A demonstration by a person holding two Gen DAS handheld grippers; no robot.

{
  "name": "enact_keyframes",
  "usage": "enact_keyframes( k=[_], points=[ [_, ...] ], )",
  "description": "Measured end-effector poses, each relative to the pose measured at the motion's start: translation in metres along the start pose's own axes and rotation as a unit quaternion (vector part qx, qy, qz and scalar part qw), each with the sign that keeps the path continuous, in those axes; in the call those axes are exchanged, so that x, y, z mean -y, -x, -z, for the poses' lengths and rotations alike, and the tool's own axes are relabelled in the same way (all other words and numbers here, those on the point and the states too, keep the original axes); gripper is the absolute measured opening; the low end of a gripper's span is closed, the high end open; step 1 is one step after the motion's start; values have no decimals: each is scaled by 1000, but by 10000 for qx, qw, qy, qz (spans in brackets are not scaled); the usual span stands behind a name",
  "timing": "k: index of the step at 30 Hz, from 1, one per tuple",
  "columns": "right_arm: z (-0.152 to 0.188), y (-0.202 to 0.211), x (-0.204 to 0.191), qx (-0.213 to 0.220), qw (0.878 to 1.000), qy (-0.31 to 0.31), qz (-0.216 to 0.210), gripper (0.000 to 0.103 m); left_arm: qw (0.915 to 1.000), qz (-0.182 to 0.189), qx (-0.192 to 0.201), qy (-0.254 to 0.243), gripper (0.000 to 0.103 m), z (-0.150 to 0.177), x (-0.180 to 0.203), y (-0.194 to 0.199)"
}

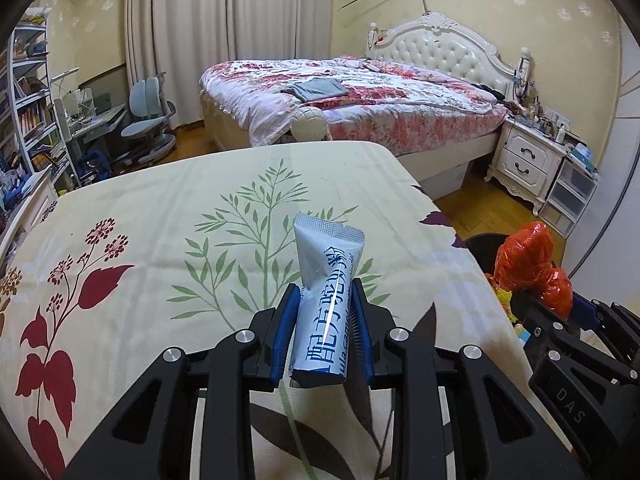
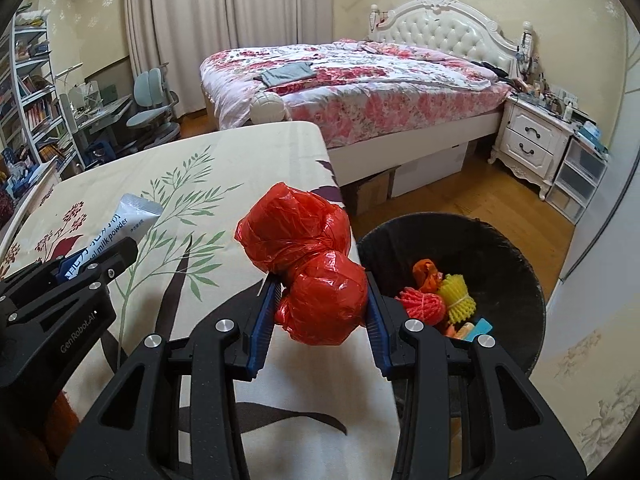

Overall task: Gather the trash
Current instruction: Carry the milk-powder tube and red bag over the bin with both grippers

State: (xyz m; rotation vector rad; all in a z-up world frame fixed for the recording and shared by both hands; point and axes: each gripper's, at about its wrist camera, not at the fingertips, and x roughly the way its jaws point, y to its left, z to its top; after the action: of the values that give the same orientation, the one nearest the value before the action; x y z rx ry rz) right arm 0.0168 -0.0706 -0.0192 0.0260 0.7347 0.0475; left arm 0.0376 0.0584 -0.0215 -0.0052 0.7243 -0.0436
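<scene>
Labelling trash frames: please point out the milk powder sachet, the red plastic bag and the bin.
milk powder sachet point(image 1: 326, 300): left wrist view, middle of its printed face.
red plastic bag point(image 2: 308, 268): right wrist view, centre of the crumpled bundle.
bin point(image 2: 516, 252): right wrist view, inner black wall.

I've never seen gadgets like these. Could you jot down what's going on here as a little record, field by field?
Setting: bedroom, a table with a leaf-print cloth
Left gripper: shut on a pale blue milk powder sachet
Right gripper: shut on a crumpled red plastic bag
Bin: black, on the floor beside the table, below and right of the right gripper
Bin contents: yellow foam net, red foam net, other small bits
Table top: no other trash visible
</scene>
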Motion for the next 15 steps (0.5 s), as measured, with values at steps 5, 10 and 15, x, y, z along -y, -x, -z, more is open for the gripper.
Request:
enact_keyframes(
  k=[5, 10, 15],
  points=[
    [1, 7, 24, 100, 9996, -203, 191, 40, 9997, 131, 99, -154, 29, -4, 19, 3],
    [1, 10, 48, 193, 9981, -393, 427, 40, 9990, 271, 162, -328, 29, -7, 39, 3],
    [1, 10, 69, 226, 9962, -579, 611, 40, 9979, 413, 222, -458, 29, -12, 59, 2]
  ],
)
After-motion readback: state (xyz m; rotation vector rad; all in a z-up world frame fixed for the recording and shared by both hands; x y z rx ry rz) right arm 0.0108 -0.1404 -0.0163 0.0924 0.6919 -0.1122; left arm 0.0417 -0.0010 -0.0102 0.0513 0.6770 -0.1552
